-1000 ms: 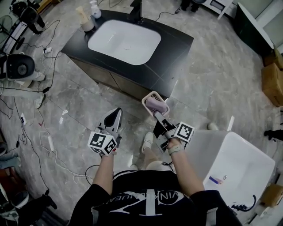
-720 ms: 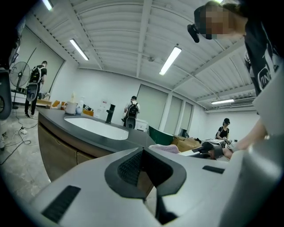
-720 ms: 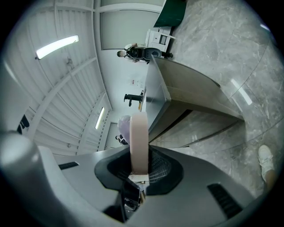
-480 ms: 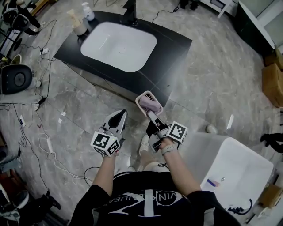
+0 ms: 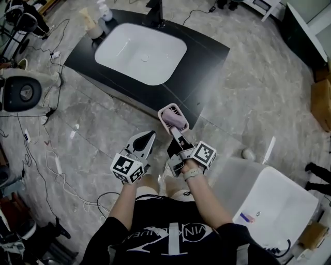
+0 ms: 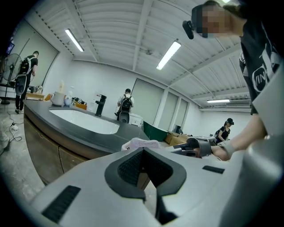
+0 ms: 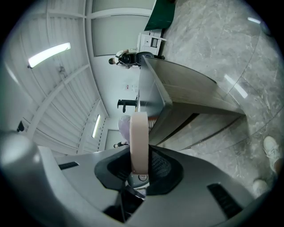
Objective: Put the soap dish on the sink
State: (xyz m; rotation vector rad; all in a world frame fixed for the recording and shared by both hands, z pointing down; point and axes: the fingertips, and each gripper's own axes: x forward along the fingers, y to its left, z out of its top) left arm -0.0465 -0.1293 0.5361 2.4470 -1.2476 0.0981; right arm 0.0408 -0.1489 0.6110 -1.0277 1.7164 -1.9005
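A pinkish slotted soap dish (image 5: 173, 118) with a lilac soap bar in it hangs just short of the front edge of the black counter (image 5: 201, 57). My right gripper (image 5: 177, 133) is shut on the dish's near rim. In the right gripper view the dish (image 7: 139, 142) stands edge-on between the pads, tipped on its side. The white sink basin (image 5: 140, 45) is set in the counter beyond. My left gripper (image 5: 149, 136) floats to the left of the dish, jaws shut and holding nothing. In the left gripper view the dish (image 6: 140, 143) shows past the left gripper (image 6: 143, 166).
A black faucet (image 5: 156, 15) and bottles (image 5: 94, 28) stand at the counter's back. A white tub (image 5: 274, 202) sits on the floor at right. Cables (image 5: 51, 155) and a round device (image 5: 23, 93) lie at left. People stand in the background.
Both grippers have moved forward toward the counter's front edge. The soap dish stays held in the right gripper and is closer to the counter.
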